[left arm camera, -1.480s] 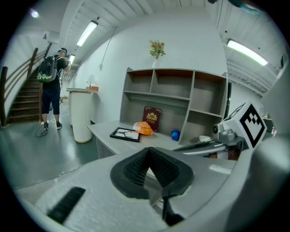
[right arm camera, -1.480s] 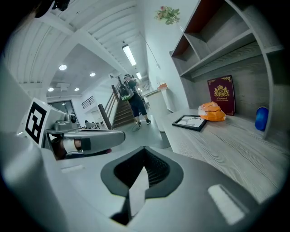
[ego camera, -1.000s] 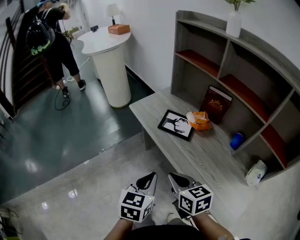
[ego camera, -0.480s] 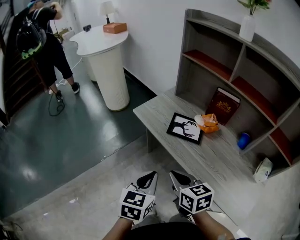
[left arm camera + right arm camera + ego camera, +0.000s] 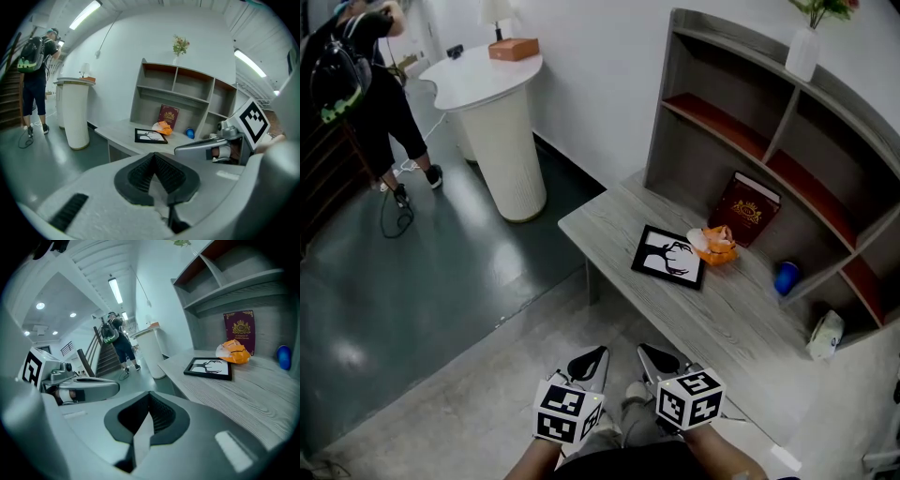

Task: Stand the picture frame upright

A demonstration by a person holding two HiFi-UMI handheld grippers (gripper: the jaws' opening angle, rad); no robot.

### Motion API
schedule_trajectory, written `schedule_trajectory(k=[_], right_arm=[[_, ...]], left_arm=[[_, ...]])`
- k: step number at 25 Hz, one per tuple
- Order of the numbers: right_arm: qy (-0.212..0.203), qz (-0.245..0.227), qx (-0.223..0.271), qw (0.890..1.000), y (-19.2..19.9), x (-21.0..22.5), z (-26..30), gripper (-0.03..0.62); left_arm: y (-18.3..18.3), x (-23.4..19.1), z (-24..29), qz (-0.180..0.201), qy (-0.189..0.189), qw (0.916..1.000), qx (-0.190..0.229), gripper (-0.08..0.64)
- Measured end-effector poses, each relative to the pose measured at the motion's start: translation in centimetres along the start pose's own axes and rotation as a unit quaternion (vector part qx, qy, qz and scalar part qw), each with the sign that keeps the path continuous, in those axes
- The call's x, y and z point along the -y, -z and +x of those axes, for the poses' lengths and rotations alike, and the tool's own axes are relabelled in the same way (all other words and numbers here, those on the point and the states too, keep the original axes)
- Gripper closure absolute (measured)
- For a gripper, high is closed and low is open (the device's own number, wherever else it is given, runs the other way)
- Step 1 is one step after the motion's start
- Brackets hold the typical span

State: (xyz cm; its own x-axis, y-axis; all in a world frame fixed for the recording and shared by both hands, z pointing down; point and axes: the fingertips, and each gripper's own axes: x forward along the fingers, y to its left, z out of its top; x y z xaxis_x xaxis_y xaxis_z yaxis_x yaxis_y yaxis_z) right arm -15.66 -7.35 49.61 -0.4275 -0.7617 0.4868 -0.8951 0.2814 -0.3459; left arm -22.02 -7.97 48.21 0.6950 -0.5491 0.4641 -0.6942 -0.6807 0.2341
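Picture frame point(image 5: 667, 256) lies flat and face up on the grey desk point(image 5: 605, 223), about midway along it. An orange wrapper point(image 5: 715, 246) sits on the desk just beside the frame's far corner. Behind both, a burgundy book point(image 5: 753, 212) stands at the desk's back edge. A small blue object point(image 5: 786, 278) rests farther along the desk. Your left gripper point(image 5: 590, 356) and right gripper point(image 5: 650, 354) hover side by side off the desk's front edge, well apart from the frame, each with its jaws pressed together on nothing.

Picture frame point(image 5: 667, 256) flat on desk point(image 5: 609, 225)
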Motion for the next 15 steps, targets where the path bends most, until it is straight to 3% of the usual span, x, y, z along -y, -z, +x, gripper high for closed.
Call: schedule_trajectory(k=[15], right_arm=[[0.010,0.010,0.021,1.000,-6.5,7.5,4.5,0.594]], left_arm=[[-6.1,-2.0,9.4,0.039,0.021,0.9990,-0.008,0.560]])
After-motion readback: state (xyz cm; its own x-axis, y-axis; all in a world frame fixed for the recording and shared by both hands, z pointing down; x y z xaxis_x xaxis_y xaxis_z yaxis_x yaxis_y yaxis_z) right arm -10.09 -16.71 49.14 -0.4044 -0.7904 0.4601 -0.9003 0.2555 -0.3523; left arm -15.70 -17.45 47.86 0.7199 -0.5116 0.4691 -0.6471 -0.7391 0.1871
